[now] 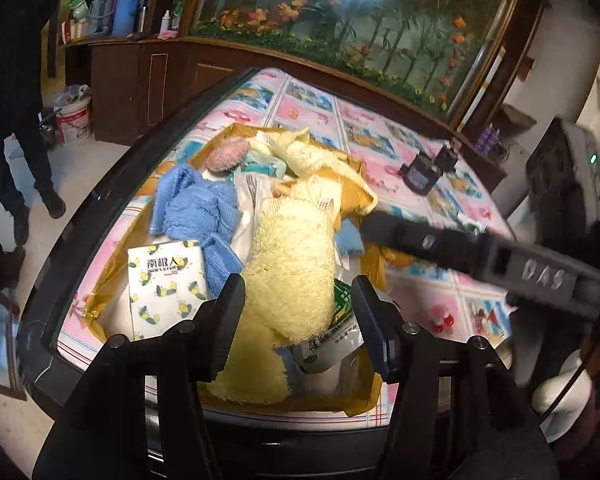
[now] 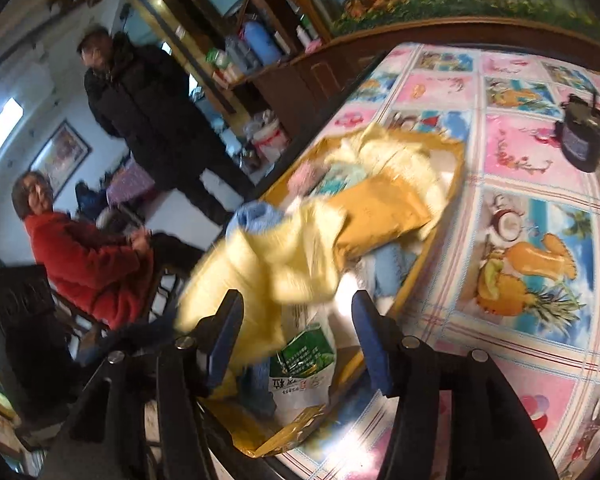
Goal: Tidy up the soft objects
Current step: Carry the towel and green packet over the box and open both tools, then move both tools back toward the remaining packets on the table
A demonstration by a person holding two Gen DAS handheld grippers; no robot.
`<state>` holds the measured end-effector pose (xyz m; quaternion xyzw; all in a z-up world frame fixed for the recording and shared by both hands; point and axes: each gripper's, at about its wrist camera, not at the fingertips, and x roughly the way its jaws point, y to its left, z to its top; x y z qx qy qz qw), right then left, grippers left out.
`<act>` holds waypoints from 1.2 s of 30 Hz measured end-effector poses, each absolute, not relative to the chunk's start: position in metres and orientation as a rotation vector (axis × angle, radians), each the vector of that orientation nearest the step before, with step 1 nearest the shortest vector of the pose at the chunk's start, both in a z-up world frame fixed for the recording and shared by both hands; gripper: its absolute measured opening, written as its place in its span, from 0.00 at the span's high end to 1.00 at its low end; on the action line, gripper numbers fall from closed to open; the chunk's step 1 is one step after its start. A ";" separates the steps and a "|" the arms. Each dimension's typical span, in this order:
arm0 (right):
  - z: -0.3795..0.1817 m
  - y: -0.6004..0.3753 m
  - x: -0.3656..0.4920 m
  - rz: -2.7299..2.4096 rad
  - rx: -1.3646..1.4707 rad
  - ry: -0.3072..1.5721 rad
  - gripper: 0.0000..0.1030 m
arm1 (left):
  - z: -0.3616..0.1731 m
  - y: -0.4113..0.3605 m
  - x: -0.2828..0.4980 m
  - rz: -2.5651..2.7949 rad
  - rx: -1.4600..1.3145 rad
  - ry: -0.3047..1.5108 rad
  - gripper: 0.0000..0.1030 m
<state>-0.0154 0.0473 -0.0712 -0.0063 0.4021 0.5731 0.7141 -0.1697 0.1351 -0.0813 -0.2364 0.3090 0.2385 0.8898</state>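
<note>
A gold box [image 1: 100, 304] on the table holds soft things. A yellow towel [image 1: 292, 264] lies on top, with a blue towel [image 1: 200, 208], a pink puff [image 1: 226, 154], a pale yellow cloth [image 1: 300, 152], a tissue pack with lemon print [image 1: 164, 284] and a green-and-white bag [image 1: 332, 340]. My left gripper [image 1: 298, 300] is open just above the yellow towel, one finger on each side. My right gripper [image 2: 298, 320] is open above the same towel [image 2: 260, 264] and the bag [image 2: 304, 364]. Its arm [image 1: 480, 256] reaches in from the right in the left wrist view.
The table has a pink and blue patterned cloth [image 2: 540, 240]. A dark jar [image 1: 420, 174] stands on it behind the box, also in the right wrist view [image 2: 580, 140]. A wooden cabinet with an aquarium [image 1: 340, 20] stands behind. Two people [image 2: 140, 120] are at the left.
</note>
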 end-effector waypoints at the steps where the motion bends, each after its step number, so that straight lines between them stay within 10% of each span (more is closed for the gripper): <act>1: -0.070 0.045 -0.012 1.262 0.002 0.884 0.43 | -0.084 0.134 -0.166 0.533 -0.470 0.660 0.46; 36: -0.092 -0.037 0.024 1.163 0.157 0.888 0.37 | -0.065 0.062 -0.108 0.892 -0.064 0.763 0.40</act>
